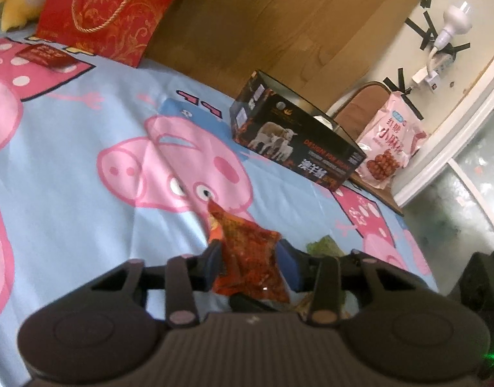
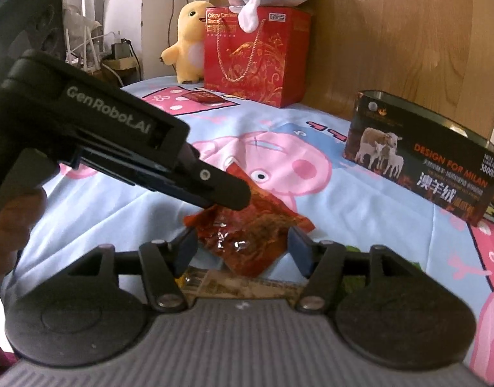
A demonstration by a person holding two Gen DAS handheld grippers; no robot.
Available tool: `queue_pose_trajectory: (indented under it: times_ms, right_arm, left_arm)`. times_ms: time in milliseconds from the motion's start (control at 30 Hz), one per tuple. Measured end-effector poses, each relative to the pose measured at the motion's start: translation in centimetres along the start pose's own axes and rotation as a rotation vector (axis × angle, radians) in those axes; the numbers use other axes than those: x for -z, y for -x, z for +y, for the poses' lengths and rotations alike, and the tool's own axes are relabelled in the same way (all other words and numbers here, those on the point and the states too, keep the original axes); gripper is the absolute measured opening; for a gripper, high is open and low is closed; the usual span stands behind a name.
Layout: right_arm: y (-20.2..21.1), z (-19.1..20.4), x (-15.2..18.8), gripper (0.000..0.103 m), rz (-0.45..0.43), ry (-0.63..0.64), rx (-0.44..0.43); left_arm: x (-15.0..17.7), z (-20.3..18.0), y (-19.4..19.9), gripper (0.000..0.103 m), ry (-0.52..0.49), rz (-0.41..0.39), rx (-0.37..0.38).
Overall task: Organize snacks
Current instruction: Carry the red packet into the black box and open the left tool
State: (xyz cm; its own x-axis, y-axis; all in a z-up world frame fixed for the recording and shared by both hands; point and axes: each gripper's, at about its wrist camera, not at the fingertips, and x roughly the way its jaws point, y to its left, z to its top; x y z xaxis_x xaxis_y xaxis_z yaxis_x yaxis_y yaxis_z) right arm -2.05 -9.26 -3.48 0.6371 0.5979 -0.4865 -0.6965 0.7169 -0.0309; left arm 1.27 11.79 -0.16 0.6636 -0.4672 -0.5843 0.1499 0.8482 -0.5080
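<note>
Red snack packet (image 1: pixel 250 258): pinched in left tongs (image 1: pixel 251 258); right tongs (image 2: pixel 243 246) spread. Step: carrying. Next: drop into open black box (image 1: pixel 295 138).

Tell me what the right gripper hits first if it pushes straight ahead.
Probably the red snack packet, lying between the right gripper's open fingers, held from the left by the left gripper. Depth is unclear; past it lies the cartoon bedsheet.

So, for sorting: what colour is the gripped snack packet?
Red-orange snack packet; right wrist view shows it best.

Wooden headboard (image 1: pixel 279 16), frosted window (image 1: pixel 466 193)
</note>
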Motion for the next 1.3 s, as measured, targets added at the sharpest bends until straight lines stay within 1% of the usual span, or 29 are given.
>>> queue_pose_trajectory:
  times_ms: [100, 200, 333, 367, 400, 433, 467, 533, 567, 600, 633, 667, 700, 733, 767, 867, 900, 933, 967, 1000, 1033, 1067, 1100, 1133, 1167, 1200, 1233, 1267, 1300]
  right_arm:
    - [0.0, 0.0, 0.1, 0.061, -0.005, -0.005, 0.004]
    - [0.1, 0.2, 0.1, 0.058, -0.013, 0.006, 0.015]
    - [0.3, 0.4, 0.1, 0.055, -0.023, 0.022, 0.023]
    - [0.3, 0.5, 0.2, 0.052, -0.030, 0.027, 0.021]
    - [0.5, 0.6, 0.2, 0.043, -0.038, 0.032, 0.012]
    - [0.5, 0.8, 0.2, 0.043, -0.040, 0.035, 0.012]
    - [0.4, 1.0, 0.2, 0.043, -0.037, 0.047, 0.018]
    - [0.3, 1.2, 0.2, 0.043, -0.034, 0.067, 0.028]
    - [0.3, 1.2, 0.2, 0.043, -0.034, 0.068, 0.027]
    - [0.3, 1.1, 0.1, 0.042, -0.035, 0.065, 0.024]
    - [0.3, 1.0, 0.1, 0.042, -0.036, 0.059, 0.020]
    - [0.3, 0.9, 0.1, 0.043, -0.038, 0.053, 0.016]
    - [0.4, 0.8, 0.1, 0.043, -0.041, 0.046, 0.016]
    - [0.4, 0.7, 0.1, 0.043, -0.042, 0.039, 0.017]
    - [0.4, 0.7, 0.2, 0.045, -0.040, 0.031, 0.019]
    - [0.3, 0.3, 0.1, 0.066, -0.031, -0.015, 0.055]
    - [0.3, 0.0, 0.1, 0.070, -0.027, -0.040, 0.058]
    - [0.3, -0.3, 0.2, 0.071, -0.021, -0.059, 0.058]
    - [0.1, -0.5, 0.2, 0.073, -0.009, -0.078, 0.055]
    - [0.0, -0.7, 0.2, 0.075, 0.003, -0.095, 0.051]
    - [-0.1, -0.8, 0.2, 0.076, 0.006, -0.104, 0.047]
    - [-0.1, -0.9, 0.2, 0.076, 0.006, -0.108, 0.043]
    - [-0.1, -0.8, 0.2, 0.075, 0.008, -0.105, 0.041]
    - [-0.1, -0.6, 0.2, 0.071, 0.005, -0.097, 0.040]
    - [-0.1, -0.5, 0.2, 0.061, -0.003, -0.086, 0.039]
    - [0.0, -0.3, 0.2, 0.056, -0.009, -0.078, 0.050]
    - [0.1, -0.3, 0.3, 0.054, -0.018, -0.072, 0.050]
    - [0.3, -0.1, 0.3, 0.047, -0.031, -0.064, 0.046]
    - [0.5, -0.1, 0.3, 0.034, -0.043, -0.056, 0.037]
  left_arm:
    - [0.0, 1.0, 0.0, 0.011, 0.030, 0.001, -0.008]
    - [0.1, 1.8, 0.1, 0.010, 0.065, 0.002, 0.016]
    - [0.6, 1.4, 0.6, 0.009, 0.034, 0.005, 0.035]
    - [0.8, 1.1, 0.7, 0.009, 0.024, 0.007, 0.047]
    - [0.9, 1.0, 0.8, 0.009, 0.016, 0.010, 0.056]
    - [1.1, 0.8, 0.9, 0.009, 0.009, 0.011, 0.060]
    - [1.3, 0.6, 1.1, 0.009, -0.003, 0.005, 0.044]
    - [1.4, 0.6, 1.3, 0.011, -0.007, 0.007, 0.033]
    - [1.4, 0.7, 1.3, 0.013, 0.005, 0.009, 0.032]
    - [1.2, 0.9, 1.4, 0.021, 0.015, 0.011, 0.029]
    - [1.0, 1.0, 1.5, 0.024, 0.020, 0.004, 0.024]
    - [0.8, 1.1, 1.6, 0.031, 0.021, -0.008, 0.011]
    - [0.5, 1.2, 1.6, 0.035, 0.020, -0.012, -0.004]
    - [0.3, 1.3, 1.5, 0.035, 0.023, -0.008, -0.007]
    - [0.1, 1.5, 1.3, 0.035, 0.032, -0.002, 0.001]
    - [-0.3, 1.9, 0.5, 0.035, 0.053, 0.019, 0.008]
    - [-0.4, 1.9, 0.4, 0.039, 0.054, 0.019, 0.011]
    - [-0.5, 1.8, 0.3, 0.042, 0.055, 0.019, 0.017]
    - [-0.7, 1.8, 0.2, 0.048, 0.058, 0.022, 0.024]
    - [-0.8, 1.7, 0.1, 0.051, 0.059, 0.022, 0.030]
    - [-1.0, 1.6, 0.0, 0.051, 0.056, 0.020, 0.030]
    - [-1.0, 1.5, -0.2, 0.047, 0.049, 0.018, 0.028]
    - [-1.1, 1.4, -0.5, 0.036, 0.042, 0.021, 0.023]
    - [-1.1, 1.4, -0.8, 0.027, 0.037, 0.031, 0.017]
    - [-1.0, 1.2, -1.1, 0.019, 0.031, 0.033, -0.004]
    - [-1.0, 1.0, -1.1, 0.016, 0.017, 0.029, -0.024]
    - [-1.0, 0.9, -1.0, 0.016, 0.004, 0.029, -0.036]
    - [-0.9, 0.6, -0.9, 0.014, -0.008, 0.029, -0.043]
    - [-0.9, 0.4, -0.5, 0.013, -0.018, 0.024, -0.049]
